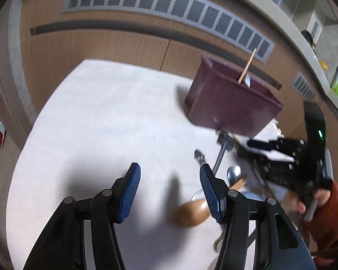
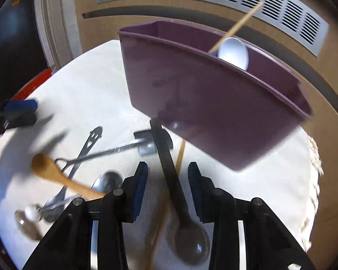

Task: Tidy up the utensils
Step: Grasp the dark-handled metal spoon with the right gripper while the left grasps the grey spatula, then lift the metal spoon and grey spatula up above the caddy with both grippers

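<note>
Utensils lie loose on the white table [image 2: 97, 83], most of them left of and under the right jaws. Biggest thing: purple bin [image 2: 214, 103], just ahead of the right jaws and up-right; in the left view it sits far ahead-right [image 1: 232, 103]. Inside it a white spoon [image 2: 233, 52] and a chopstick [image 2: 236, 27] lean against the far wall.

Right gripper [image 2: 166, 186]: jaws part-open, pointing steeply down, nothing pinched. A black spoon [image 2: 175, 193] runs between them, handle toward the bin, bowl near the camera; pads don't look to be touching it. A wooden chopstick [image 2: 180, 155] lies just right of that handle. Left of the jaws: wooden spoon [image 2: 56, 175], blurred, then a steel spoon [image 2: 106, 182], a smiley-cutout steel handle [image 2: 90, 141], a steel spatula [image 2: 144, 145]. Small white-tipped piece [image 2: 31, 212] at far lower left, too blurry to name.

Left gripper [image 1: 170, 193]: jaws spread wide, empty, bare table between them. The wooden spoon's bowl [image 1: 192, 212] sits just beside the right-hand pad. Right gripper [image 1: 281, 157] is seen off to the right, held by a hand [image 1: 304, 204] in a red sleeve [image 1: 333, 220].
</note>
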Action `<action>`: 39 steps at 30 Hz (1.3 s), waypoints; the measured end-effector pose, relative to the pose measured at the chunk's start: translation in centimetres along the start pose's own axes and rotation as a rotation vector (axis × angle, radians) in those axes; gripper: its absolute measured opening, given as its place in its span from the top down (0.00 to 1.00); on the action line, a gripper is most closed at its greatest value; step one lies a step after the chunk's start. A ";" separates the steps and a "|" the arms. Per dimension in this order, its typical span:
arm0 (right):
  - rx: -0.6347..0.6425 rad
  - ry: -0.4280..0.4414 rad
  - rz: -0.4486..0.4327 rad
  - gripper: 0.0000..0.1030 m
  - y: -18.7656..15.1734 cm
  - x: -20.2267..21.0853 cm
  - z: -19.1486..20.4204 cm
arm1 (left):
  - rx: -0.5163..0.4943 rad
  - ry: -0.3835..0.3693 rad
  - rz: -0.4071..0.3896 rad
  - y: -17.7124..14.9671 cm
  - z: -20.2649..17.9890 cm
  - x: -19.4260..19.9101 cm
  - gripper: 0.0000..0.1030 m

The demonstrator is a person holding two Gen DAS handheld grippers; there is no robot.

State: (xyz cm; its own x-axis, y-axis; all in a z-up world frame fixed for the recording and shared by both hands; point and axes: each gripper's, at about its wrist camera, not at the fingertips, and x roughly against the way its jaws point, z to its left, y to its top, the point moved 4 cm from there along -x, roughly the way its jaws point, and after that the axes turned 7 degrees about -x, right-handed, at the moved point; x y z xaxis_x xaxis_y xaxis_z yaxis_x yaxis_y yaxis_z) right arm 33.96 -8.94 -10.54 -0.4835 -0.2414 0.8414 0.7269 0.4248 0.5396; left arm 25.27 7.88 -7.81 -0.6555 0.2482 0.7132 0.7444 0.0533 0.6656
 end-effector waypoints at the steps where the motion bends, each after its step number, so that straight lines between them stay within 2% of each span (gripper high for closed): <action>1: -0.005 0.010 0.015 0.74 0.3 -0.6 0.0 | -0.002 -0.017 0.011 -0.2 -0.1 -0.2 0.47; 3: -0.026 -0.001 0.031 0.86 0.3 -0.9 -0.5 | -0.017 -0.054 0.032 -0.4 -0.7 -0.5 0.48; 6: -0.088 0.038 0.046 0.91 -0.4 -0.2 -1.4 | -0.103 -0.109 0.081 -0.2 -3.3 -1.6 0.48; 9: -0.166 0.030 0.025 0.91 -2.4 2.1 -2.9 | -0.198 -0.137 0.127 0.8 -6.1 -3.5 0.48; 14: -0.330 0.028 -0.017 0.91 -5.7 5.5 -5.7 | -0.349 -0.112 0.192 3.7 -10.5 -8.2 0.50; 20: -0.405 0.001 -0.066 0.91 -8.0 8.3 -6.6 | -0.386 -0.039 0.308 5.3 -12.0 -12.7 0.61; 24: -0.417 -0.022 -0.067 0.91 -8.8 8.7 -6.7 | -0.393 -0.012 0.298 5.8 -12.3 -13.3 0.62; 32: -0.368 -0.108 -0.074 0.91 -7.1 9.1 -4.0 | -0.403 0.018 0.231 5.2 -12.1 -12.8 0.67; 35: -0.374 -0.088 -0.080 0.91 -7.0 9.5 -3.3 | -0.373 -0.004 0.212 5.0 -11.9 -11.5 0.67; 39: -0.347 -0.100 -0.082 0.91 -7.1 9.9 -2.4 | -0.334 -0.050 0.144 4.3 -10.7 -7.0 0.67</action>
State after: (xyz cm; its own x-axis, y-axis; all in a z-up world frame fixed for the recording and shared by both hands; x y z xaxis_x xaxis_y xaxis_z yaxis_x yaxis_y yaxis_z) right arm 25.20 -16.40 -5.96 -0.5800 -0.1684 0.7970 0.7975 0.0821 0.5977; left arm 31.76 -3.96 -7.61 -0.5343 0.2771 0.7986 0.7405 -0.3021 0.6003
